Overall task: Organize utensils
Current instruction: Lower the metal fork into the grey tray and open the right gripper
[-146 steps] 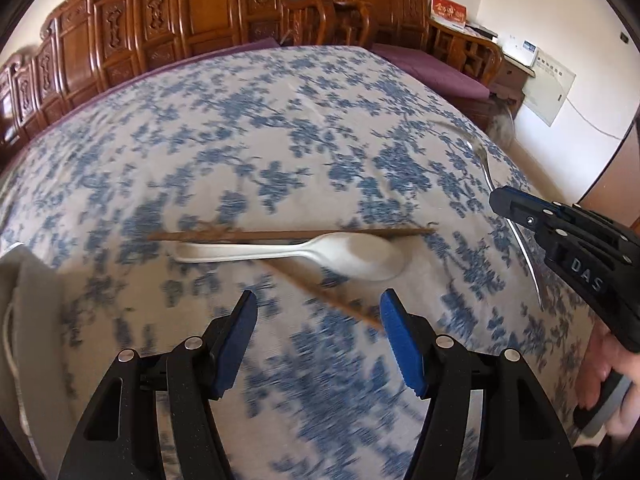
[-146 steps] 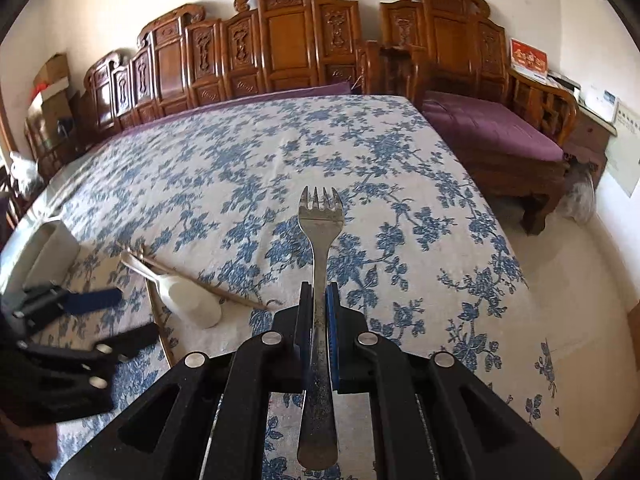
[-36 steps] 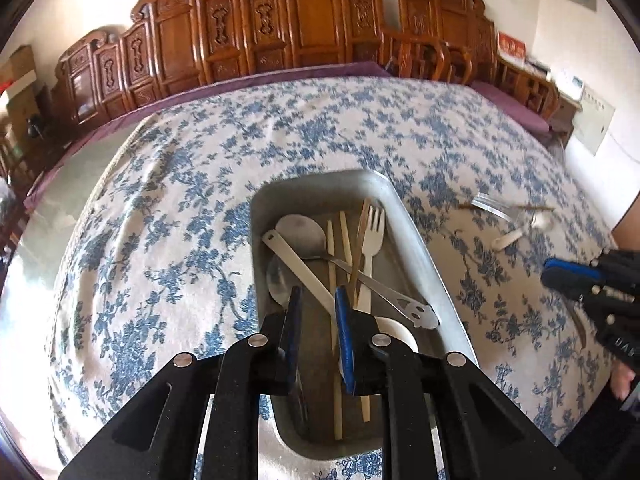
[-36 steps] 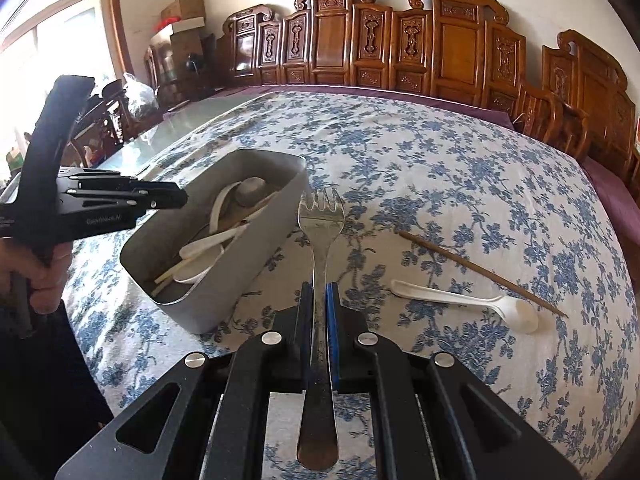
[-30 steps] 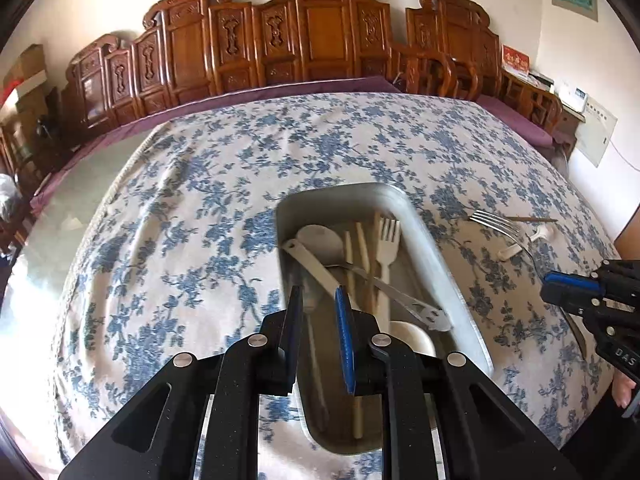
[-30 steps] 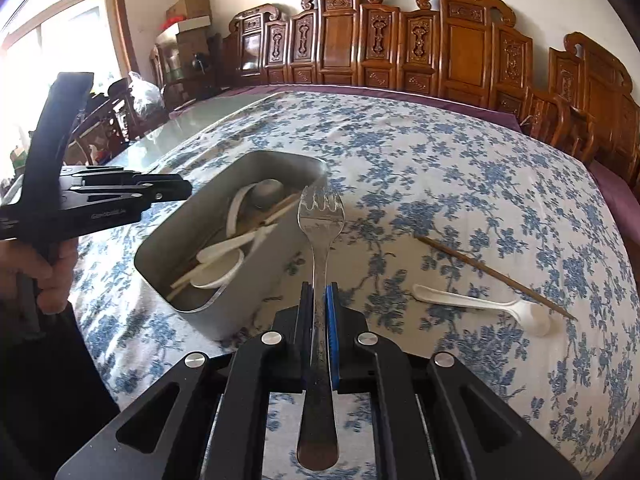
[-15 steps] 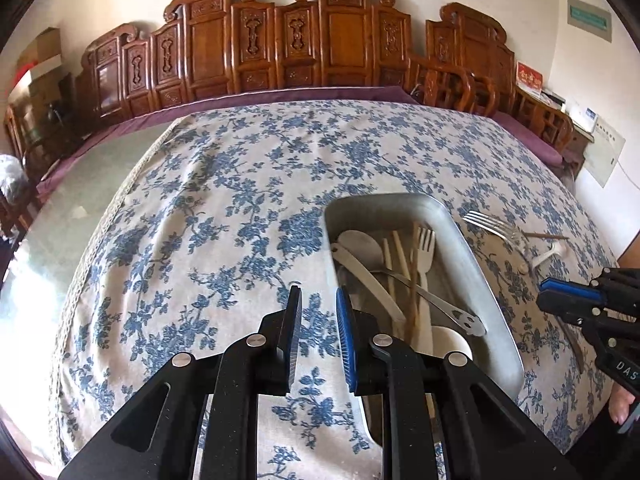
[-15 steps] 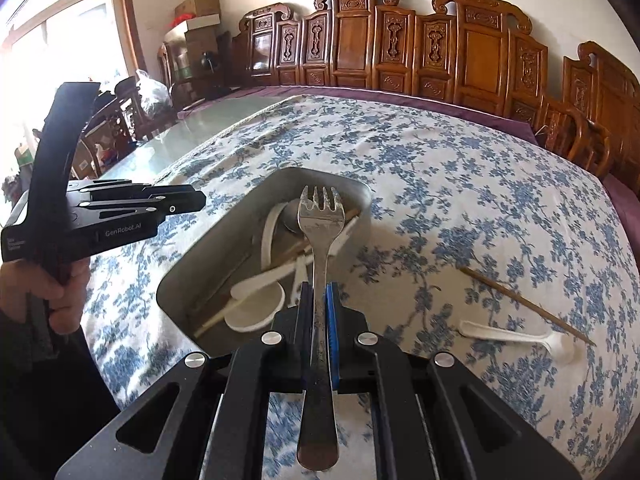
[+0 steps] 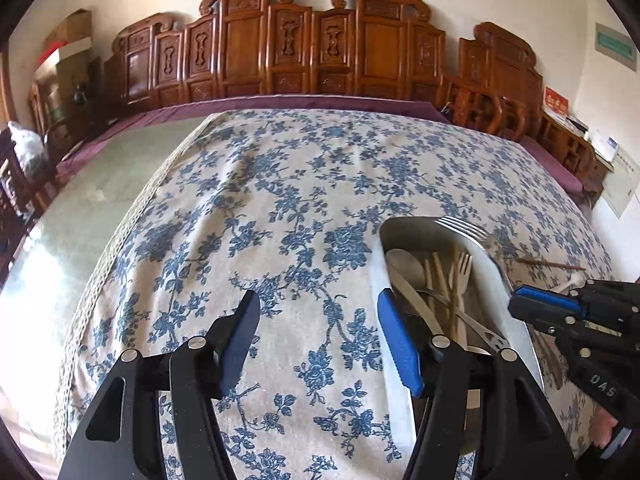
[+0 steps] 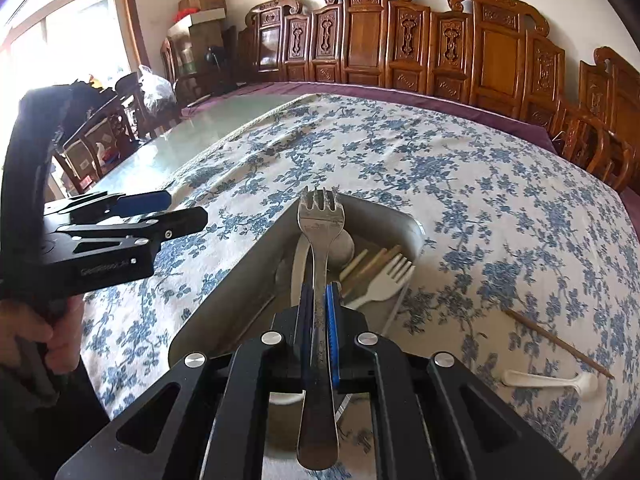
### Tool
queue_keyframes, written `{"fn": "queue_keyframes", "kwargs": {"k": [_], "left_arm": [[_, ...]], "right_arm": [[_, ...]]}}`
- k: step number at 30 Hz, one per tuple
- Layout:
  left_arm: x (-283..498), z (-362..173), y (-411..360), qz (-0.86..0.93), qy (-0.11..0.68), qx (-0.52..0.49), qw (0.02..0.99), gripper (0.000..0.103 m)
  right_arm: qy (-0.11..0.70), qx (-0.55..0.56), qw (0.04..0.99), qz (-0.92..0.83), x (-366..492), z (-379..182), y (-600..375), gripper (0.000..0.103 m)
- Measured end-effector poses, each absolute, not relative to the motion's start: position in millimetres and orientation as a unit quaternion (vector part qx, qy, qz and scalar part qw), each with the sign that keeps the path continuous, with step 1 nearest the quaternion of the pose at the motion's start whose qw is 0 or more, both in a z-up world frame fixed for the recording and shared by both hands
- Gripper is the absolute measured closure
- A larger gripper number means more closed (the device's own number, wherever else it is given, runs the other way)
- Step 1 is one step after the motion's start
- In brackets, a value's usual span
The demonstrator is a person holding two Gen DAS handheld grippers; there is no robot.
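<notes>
Right gripper (image 10: 319, 320) clamps metal fork (image 10: 320, 240) mid-handle, long axis along the fingers, tines pointing away, over grey bin (image 10: 240, 280) of utensils; possibly above the rim. Left gripper (image 9: 320, 340) wide apart, empty, over floral tablecloth (image 9: 280, 200) beside the bin.

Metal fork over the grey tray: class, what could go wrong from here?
1. The metal fork, clamped in the right gripper, hangs above a white fork and spoons; dropped, it may land crooked across them.
2. The tray is crowded, so it could catch the rim.
</notes>
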State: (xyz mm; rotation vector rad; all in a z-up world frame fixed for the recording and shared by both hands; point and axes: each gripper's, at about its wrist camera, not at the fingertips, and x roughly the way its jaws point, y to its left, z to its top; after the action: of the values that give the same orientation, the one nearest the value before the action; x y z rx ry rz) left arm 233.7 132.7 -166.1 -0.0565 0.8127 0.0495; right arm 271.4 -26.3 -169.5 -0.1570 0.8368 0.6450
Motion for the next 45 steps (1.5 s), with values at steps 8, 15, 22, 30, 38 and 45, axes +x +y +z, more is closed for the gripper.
{"fn": "queue_keyframes", "kwargs": {"k": [8,15,22,30,38,45], "left_arm": [[234,-167,137,0.033,0.397,-0.028,0.917,0.042],[234,-167,138,0.033,0.397,-0.029,0.917,0.042],[234,-168,136,0.032,0.398,-0.026,0.917,0.042],[234,-166,130,0.027,0.395,-0.023,0.918,0.042],[234,-162,113,0.009,0.39,-0.021,0.92,0.042],[232,-158,78,-0.028,0.383,-0.007,0.923,0.042]], "right_arm": [[0.424,-0.065,0.852,0.299,284,-185,0,0.094],[0.447,-0.059,0.847,0.283,291,-203,9,0.094],[0.467,-0.035,0.835,0.288,295,-216,10,0.094],[0.462,-0.011,0.827,0.319,293,-211,5,0.093],[0.422,-0.031,0.848,0.319,288,-181,-39,0.093],[0.407,-0.074,0.875,0.253,306,-165,-131,0.093]]}}
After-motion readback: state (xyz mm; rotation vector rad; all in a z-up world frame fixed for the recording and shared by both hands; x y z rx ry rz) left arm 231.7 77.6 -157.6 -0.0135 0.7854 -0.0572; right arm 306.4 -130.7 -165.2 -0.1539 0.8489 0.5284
